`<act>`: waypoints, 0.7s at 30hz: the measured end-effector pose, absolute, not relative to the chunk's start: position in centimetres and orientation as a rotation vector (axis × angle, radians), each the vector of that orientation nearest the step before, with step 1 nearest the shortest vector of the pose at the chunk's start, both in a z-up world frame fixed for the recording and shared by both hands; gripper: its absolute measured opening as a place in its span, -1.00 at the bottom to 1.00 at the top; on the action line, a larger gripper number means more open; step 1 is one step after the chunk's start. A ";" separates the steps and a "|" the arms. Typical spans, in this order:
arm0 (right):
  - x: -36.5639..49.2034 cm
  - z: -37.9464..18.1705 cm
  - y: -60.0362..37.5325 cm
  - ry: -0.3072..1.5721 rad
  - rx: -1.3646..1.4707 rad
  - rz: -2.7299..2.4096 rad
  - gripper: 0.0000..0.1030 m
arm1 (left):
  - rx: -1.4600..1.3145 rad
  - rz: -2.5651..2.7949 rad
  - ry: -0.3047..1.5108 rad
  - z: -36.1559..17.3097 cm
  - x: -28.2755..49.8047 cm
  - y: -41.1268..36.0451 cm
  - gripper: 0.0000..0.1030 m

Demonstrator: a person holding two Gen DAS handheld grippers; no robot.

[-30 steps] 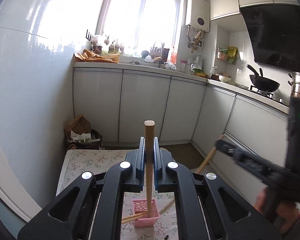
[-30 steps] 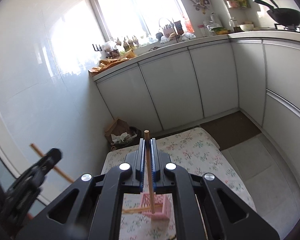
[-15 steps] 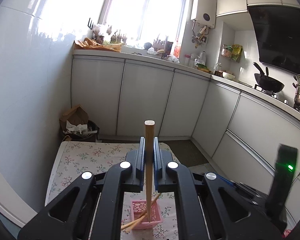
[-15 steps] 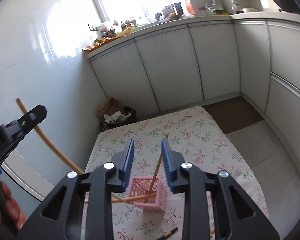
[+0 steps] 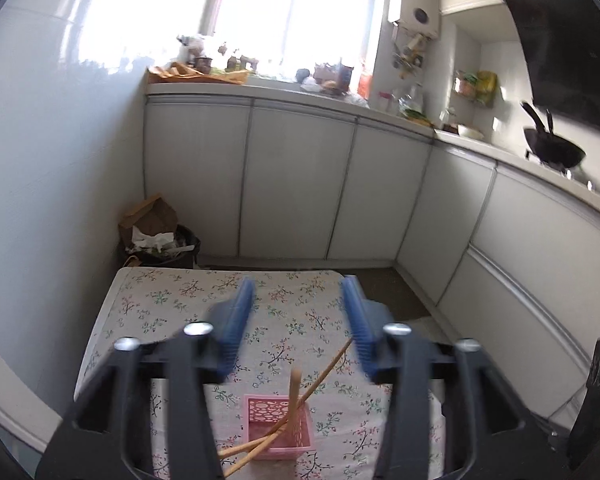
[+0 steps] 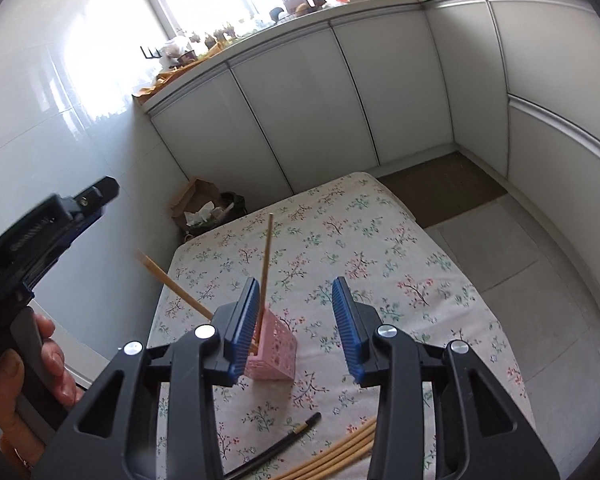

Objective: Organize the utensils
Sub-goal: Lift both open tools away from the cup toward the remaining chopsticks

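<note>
Both grippers' jaws spread wider, empty: left gripper (image 5: 298, 320), right gripper (image 6: 296, 312). Wooden chopsticks (image 6: 265, 256) lean in pink basket (image 6: 274, 354) on floral tablecloth (image 6: 380, 240); loose chopsticks (image 6: 332, 456) nearby want mid-shaft grips.

Both grippers same build: black plastic linkage arms with triangular cut-outs, round silver screw heads at the pivots, ribbed blue pads on the fingers; left gripper (image 5: 298, 330) pads motion-blurred, right gripper (image 6: 296, 326) sharp. From the right wrist view, the left unit's black housing has embossed lettering on its side, too blurred to read, a small brass-coloured screw near the tip and a grey pistol handle wrapped by the left hand (image 6: 26, 392).
</note>
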State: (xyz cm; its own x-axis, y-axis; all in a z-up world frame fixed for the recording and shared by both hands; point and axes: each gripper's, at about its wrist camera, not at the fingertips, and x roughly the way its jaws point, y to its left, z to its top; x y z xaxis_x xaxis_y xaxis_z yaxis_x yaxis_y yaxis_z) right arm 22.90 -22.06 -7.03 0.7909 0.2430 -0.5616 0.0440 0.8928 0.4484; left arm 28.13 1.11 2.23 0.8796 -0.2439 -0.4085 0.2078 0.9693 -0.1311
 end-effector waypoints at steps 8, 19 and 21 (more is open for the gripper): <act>21.5 -7.0 -22.6 0.656 0.482 0.122 -0.21 | -0.077 -0.230 0.375 4.7 24.8 2.2 0.09; 17.5 -7.1 -22.9 0.659 0.492 0.105 -0.03 | -0.094 -0.251 0.393 5.1 18.8 3.1 0.49; 16.5 -7.6 -23.0 0.669 0.494 0.093 0.09 | -0.093 -0.254 0.409 4.3 17.7 3.2 0.58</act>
